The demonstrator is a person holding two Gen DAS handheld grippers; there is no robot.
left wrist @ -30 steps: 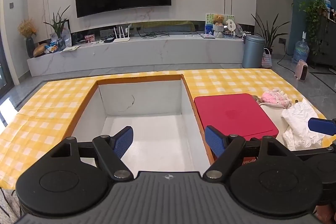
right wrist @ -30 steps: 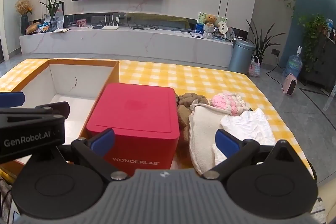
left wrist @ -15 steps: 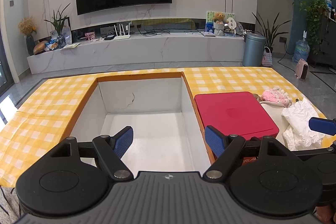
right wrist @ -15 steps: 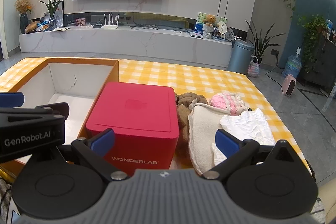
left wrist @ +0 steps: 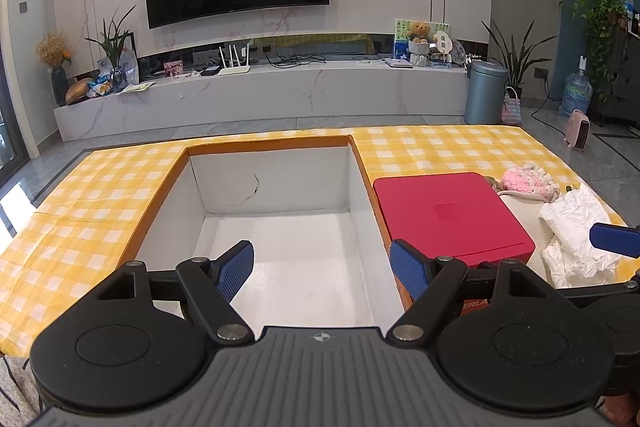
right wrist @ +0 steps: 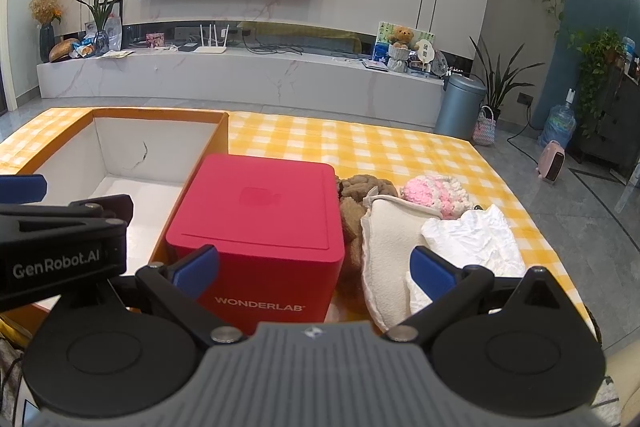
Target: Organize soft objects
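Note:
A pile of soft things lies on the yellow checked tablecloth (right wrist: 384, 151) to the right of a red box (right wrist: 264, 223): a brown plush (right wrist: 360, 191), a cream cloth (right wrist: 388, 243), a pink and white knitted piece (right wrist: 432, 195) and a crumpled white cloth (right wrist: 476, 239). My right gripper (right wrist: 316, 267) hovers open before the red box and the cream cloth, with nothing between its blue pads. An orange-rimmed white carton (left wrist: 280, 235) stands open left of the red box (left wrist: 444, 215). My left gripper (left wrist: 322, 273) hangs open over the carton's near edge, holding nothing.
The carton's inside is bare white. Beyond the table lie a grey tiled floor, a marble TV bench (left wrist: 280, 91) and a grey bin (left wrist: 484, 93). A pink heater (right wrist: 552, 163) stands on the floor at the right.

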